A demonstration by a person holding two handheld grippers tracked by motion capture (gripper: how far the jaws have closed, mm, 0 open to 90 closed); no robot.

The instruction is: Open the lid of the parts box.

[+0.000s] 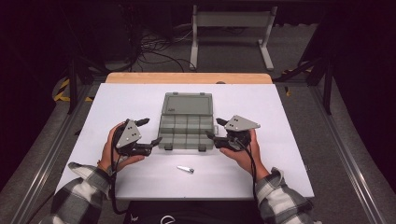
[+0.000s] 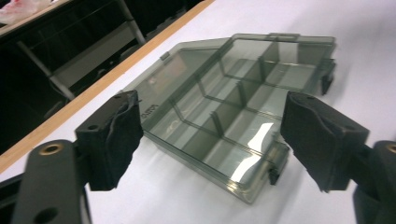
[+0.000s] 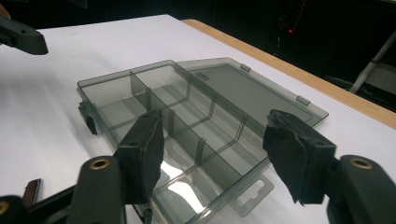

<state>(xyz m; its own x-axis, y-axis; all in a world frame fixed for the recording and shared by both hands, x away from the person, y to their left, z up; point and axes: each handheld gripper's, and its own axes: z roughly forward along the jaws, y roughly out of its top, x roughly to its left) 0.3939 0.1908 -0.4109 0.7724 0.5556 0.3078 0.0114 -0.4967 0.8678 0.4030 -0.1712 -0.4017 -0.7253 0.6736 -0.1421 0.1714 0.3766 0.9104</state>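
My left tool [image 1: 150, 130] stands at the 9 o'clock side of the smoky grey organizer box [image 1: 187, 125], and my right tool [image 1: 213, 129] at its 3 o'clock side. Both have their jaws spread wide with nothing between the pads; in each gripper view the box lies beyond the black pads [image 2: 116, 135], not gripped. The box sits near the middle of the white table [image 1: 116, 100], its lid [image 1: 188, 105] swung fully back and lying flat at 12 o'clock of the divided tray. The compartments look empty. A small metal piece [image 1: 186, 169] lies on the table at about 6 o'clock of the box, well apart from it.

As I judge it, the box has just been laid open and I am drawing clear. To do this well I would back both tools straight out sideways, level with the table, so a pad does not snag the two dark latches [image 1: 201, 148] on the near edge or nudge the light tray askew. If the metal piece goes in next, one tool should steady the tray's side wall while the other pinches the piece at its middle.

There is small embossed lettering on the lid near the hinge [image 3: 202, 74]; it is too small for me to read.
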